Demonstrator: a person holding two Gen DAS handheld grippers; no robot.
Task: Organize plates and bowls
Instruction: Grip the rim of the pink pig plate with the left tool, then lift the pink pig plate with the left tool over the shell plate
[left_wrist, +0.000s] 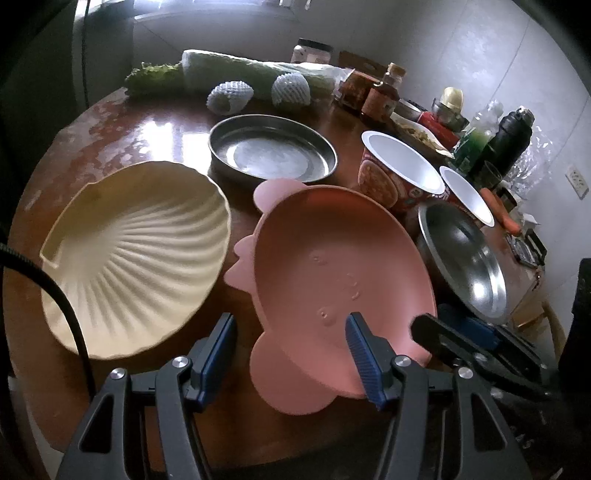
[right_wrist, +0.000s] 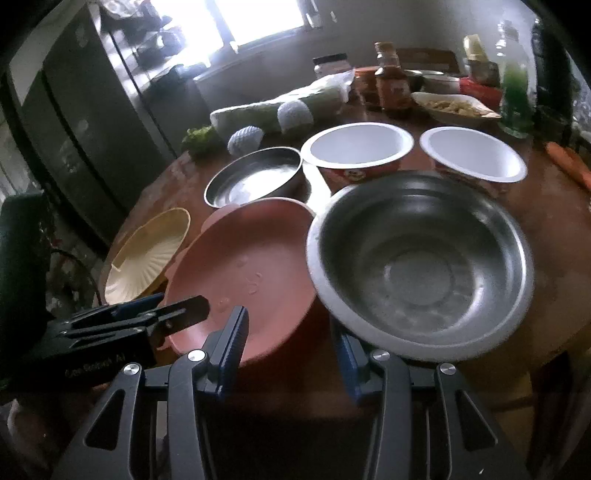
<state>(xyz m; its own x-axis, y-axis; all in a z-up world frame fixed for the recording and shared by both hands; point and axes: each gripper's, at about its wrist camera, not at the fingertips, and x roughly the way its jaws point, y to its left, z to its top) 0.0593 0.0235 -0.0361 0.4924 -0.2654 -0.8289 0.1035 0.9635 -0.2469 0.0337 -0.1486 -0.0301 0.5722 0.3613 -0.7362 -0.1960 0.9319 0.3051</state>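
I see left claw (left_wrist: 291, 354) spread around the pink plate (left_wrist: 332, 266) rim, right claw (right_wrist: 291, 347) spread under the steel bowl (right_wrist: 421, 266) edge.

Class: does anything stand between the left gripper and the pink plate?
Nothing visible does. The left gripper straddles the near rim of the pink plate; the cream shell plate lies to one side, the steel bowl to the other.
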